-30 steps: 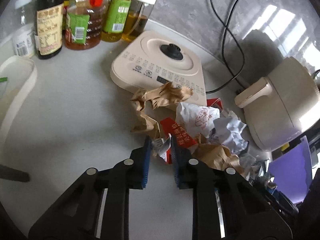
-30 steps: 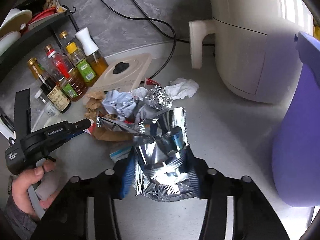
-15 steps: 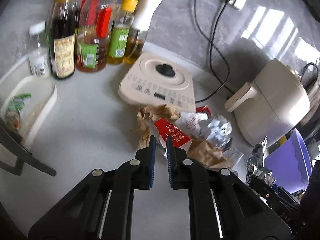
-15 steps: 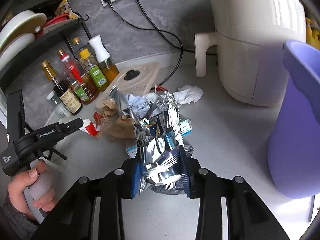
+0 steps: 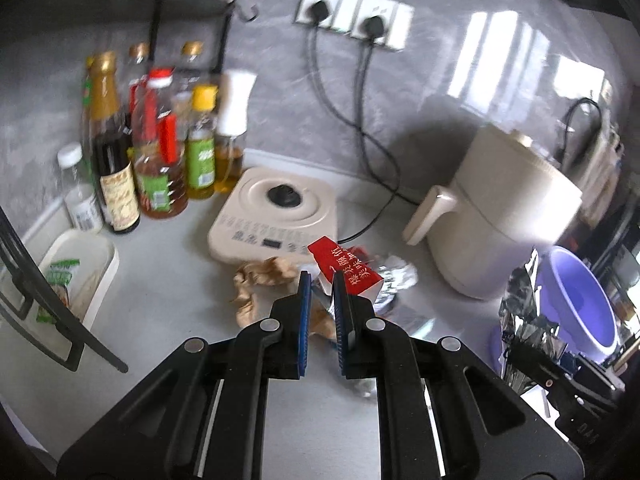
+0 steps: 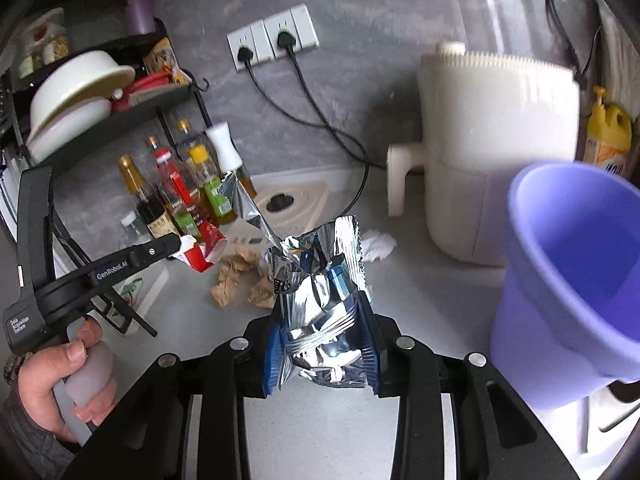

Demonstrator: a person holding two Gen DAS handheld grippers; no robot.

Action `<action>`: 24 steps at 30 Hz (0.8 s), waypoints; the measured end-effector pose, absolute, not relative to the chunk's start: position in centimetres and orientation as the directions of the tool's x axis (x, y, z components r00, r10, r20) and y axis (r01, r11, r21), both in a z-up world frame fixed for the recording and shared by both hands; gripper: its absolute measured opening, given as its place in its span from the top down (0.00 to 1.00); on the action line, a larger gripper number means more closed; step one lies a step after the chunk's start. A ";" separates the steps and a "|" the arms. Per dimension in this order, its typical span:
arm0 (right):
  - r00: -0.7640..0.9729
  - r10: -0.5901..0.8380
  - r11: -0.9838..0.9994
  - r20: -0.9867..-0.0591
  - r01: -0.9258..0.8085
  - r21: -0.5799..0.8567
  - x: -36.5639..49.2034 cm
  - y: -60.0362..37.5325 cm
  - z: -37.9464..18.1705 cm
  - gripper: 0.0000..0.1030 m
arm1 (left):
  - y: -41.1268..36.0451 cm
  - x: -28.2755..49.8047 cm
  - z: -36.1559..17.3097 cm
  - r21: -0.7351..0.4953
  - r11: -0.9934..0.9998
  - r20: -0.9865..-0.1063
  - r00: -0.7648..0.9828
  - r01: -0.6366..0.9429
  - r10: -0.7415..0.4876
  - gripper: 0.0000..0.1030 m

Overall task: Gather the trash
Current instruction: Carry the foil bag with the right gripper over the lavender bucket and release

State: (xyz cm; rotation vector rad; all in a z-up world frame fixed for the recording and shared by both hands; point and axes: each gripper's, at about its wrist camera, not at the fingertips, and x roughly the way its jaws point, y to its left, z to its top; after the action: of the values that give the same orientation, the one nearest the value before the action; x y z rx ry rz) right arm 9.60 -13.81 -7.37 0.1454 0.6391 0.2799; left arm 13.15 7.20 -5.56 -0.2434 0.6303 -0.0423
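Two grippers: both lifted above the counter (image 5: 152,320), each tilted downward, each with trash between its pads.
Left gripper (image 5: 320,280): jaws nearly together, clenched on the white end of a red carton (image 5: 346,270); closing within the last second, level since.
Red carton: clear of the counter, angled up and to the right past the fingertips, red face with pale lettering turned to the camera.
Left hand (image 6: 68,380): wrapped around the pale handle at lower left of the right view, fingers curled, sleeve at the wrist; gripper reaching out to the right, carton (image 6: 200,254) at its tip.
Right gripper (image 6: 320,344): jaws partly apart, grasping a crumpled foil bag (image 6: 320,300); closing on it within the last second.
Foil bag: upright between the blue pads, torn top standing open, one long strip poking up to the left.
Bin (image 6: 576,280): purple, just right of the foil bag, mouth tipped toward the camera.
Left on the counter: brown paper wads (image 5: 264,280), a foil ball (image 5: 394,280), a white tissue (image 6: 376,246), all in front of the cream cooker (image 5: 280,216).
Fryer (image 5: 504,216): cream, handle pointing left, right of the pile.
Bottles (image 5: 160,152): grouped against the grey wall, left of the cooker.
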 end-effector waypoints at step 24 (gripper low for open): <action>0.892 0.098 0.984 -0.441 -0.020 0.178 4.3 -23.1 -1.6 0.67 | -5.2 12.6 -0.2 -0.176 0.954 -0.467 0.833 0.240 -0.296 0.89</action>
State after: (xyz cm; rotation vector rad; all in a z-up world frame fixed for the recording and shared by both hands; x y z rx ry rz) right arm 4.31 -23.14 -1.61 0.1713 0.4654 0.0612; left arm 12.57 -5.15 -0.24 -0.1122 0.5123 -0.2850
